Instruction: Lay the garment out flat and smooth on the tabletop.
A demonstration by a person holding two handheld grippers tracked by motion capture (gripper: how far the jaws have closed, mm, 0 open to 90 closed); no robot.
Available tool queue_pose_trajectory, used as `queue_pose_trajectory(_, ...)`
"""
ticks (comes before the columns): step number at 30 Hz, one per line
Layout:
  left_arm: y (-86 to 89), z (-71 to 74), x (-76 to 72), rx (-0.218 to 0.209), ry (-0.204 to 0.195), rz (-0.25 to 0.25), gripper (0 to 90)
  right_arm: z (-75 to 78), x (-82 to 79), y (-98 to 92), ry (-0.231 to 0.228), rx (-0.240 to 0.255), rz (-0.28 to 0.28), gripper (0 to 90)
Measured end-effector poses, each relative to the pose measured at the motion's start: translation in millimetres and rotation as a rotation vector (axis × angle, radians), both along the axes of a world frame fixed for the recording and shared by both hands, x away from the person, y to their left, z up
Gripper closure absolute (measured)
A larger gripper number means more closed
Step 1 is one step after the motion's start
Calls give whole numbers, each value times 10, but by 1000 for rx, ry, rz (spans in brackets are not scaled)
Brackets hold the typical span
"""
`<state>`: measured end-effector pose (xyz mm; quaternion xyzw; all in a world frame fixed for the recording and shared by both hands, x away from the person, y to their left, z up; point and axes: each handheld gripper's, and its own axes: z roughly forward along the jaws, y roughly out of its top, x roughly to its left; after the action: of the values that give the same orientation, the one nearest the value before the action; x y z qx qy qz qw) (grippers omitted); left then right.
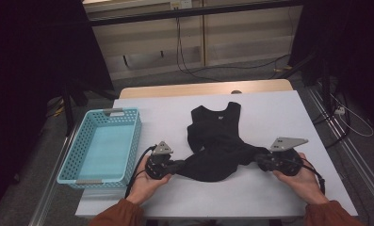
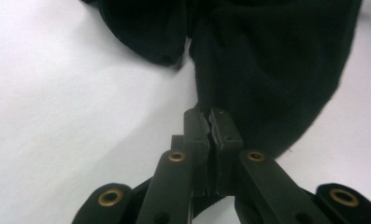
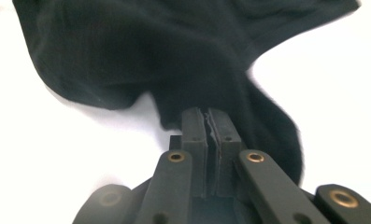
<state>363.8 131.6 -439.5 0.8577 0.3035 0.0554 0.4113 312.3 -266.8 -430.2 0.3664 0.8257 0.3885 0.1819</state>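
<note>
Black, soft knit top (image 1: 216, 141) lies limp and light mid-desk (image 1: 269, 113); left tongs (image 1: 175, 165) and right tongs (image 1: 259, 158) pinch its near hem corners shut, the sensible hold.

The garment (image 1: 216, 143) is plain black all over, with no print, apart from a small pale label at its neck; in the left gripper view (image 2: 267, 70) and the right gripper view (image 3: 164, 60) its cloth reads as the same flat, matt black. It lies on a white worktop (image 1: 269, 117) whose far edge shows a strip of light wood. Near the worktop's left edge stands a light turquoise basket (image 1: 83, 141) with walls pierced by rows of small holes and grey handles. The left gripper (image 1: 177, 165) and right gripper (image 1: 259, 160) are black, each topped by a grey plate, with brass-coloured rivets on the jaws. The person's sleeves (image 1: 118, 215) are rust orange.
</note>
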Motion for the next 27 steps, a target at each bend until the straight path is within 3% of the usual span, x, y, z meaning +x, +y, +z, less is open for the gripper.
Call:
queue_pose_trajectory(8,166,80,-20,-45,10,45,870,76,-157,-280,-31,42,-44,876)
queue_pose_trajectory(17,283,160,-186,-57,31,36,870,114,-391,-483,-46,71,-65,878)
queue_pose_trajectory(21,347,165,-301,-61,30,15,869,87,-486,-482,-30,68,-50,878)
queue_pose_trajectory(27,441,132,-453,-59,66,11,869,30,-626,-341,7,38,29,877)
